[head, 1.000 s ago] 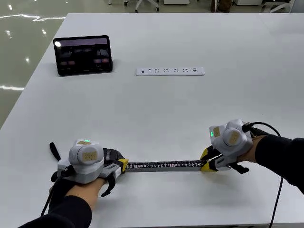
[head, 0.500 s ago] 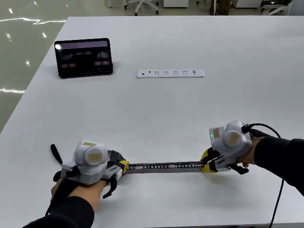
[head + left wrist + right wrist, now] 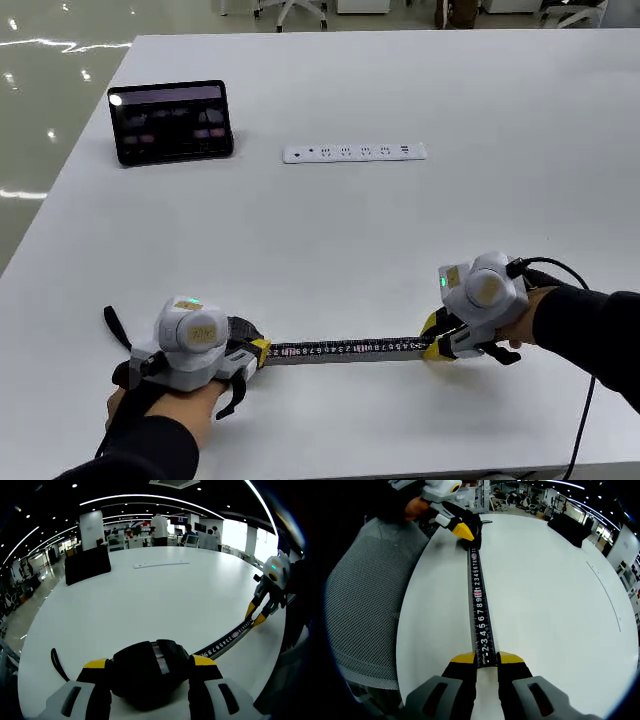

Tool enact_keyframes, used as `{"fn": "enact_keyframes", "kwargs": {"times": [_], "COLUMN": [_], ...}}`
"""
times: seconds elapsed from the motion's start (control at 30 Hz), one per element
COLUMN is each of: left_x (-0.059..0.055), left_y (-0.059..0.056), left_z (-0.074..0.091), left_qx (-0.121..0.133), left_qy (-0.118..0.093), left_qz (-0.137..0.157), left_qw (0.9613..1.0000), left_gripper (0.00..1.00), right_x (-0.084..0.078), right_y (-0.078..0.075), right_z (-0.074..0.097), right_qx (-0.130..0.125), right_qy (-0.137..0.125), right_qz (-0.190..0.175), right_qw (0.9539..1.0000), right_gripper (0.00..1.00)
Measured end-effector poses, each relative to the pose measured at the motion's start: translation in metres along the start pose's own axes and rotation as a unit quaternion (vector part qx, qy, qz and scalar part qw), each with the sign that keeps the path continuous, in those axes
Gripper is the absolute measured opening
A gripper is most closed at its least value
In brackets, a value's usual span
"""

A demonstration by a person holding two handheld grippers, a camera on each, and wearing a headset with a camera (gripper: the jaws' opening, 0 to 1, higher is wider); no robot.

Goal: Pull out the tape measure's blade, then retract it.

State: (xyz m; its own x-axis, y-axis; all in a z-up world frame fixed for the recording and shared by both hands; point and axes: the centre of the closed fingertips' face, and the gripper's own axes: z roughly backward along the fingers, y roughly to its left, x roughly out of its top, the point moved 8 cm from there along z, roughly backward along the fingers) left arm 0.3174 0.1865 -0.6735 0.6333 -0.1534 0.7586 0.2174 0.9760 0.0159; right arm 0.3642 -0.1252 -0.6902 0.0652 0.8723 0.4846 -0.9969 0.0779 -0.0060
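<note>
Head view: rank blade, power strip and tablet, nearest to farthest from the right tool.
1. Blade: gripped in the right tool, running off to its left.
2. Power strip: farther back, slightly left of the tool.
3. Tablet: far back-left, propped up.

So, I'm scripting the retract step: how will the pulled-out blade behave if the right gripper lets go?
The blade runs straight, without kinks, between the grippers, so it is probably fairly stiff over this span. It looks thin and light; released by the right gripper, it may snap back toward the black case in the left gripper.
</note>
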Motion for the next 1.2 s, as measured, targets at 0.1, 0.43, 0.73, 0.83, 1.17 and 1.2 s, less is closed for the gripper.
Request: {"fn": "enact_keyframes", "kwargs": {"times": [0.1, 0.43, 0.73, 0.83, 1.17, 1.2], "left_x": [0.0, 0.0, 0.0, 0.0, 0.0, 0.0], "left_y": [0.001, 0.001, 0.002, 0.002, 0.001, 0.001], "left_z": [0.0, 0.0, 0.001, 0.001, 0.0, 0.0], "left_qx": [-0.004, -0.009, -0.014, -0.015, -0.016, -0.016], "left_qy": [-0.004, -0.004, -0.004, -0.004, -0.004, -0.004], "left_qz": [0.007, 0.012, 0.013, 0.012, 0.012, 0.012], "left_qw": [1.0, 0.9999, 0.9998, 0.9998, 0.9998, 0.9998], "left_gripper": [0.58, 0.58, 0.58, 0.58, 0.58, 0.58], "right_x": [0.0, 0.002, 0.004, 0.007, 0.013, 0.013], "right_y": [0.0, -0.002, -0.002, -0.002, -0.002, -0.002], "right_z": [0.0, -0.002, -0.003, -0.005, -0.008, -0.008], "right_qx": [0.001, 0.004, 0.008, 0.008, 0.01, 0.01], "right_qy": [0.001, -0.01, -0.014, -0.016, -0.018, -0.018], "right_qz": [0.001, -0.004, -0.002, -0.004, -0.007, -0.007], "right_qw": [1.0, 0.9999, 0.9999, 0.9998, 0.9998, 0.9998], "right_gripper": [0.11, 0.11, 0.11, 0.11, 0.11, 0.11]}}
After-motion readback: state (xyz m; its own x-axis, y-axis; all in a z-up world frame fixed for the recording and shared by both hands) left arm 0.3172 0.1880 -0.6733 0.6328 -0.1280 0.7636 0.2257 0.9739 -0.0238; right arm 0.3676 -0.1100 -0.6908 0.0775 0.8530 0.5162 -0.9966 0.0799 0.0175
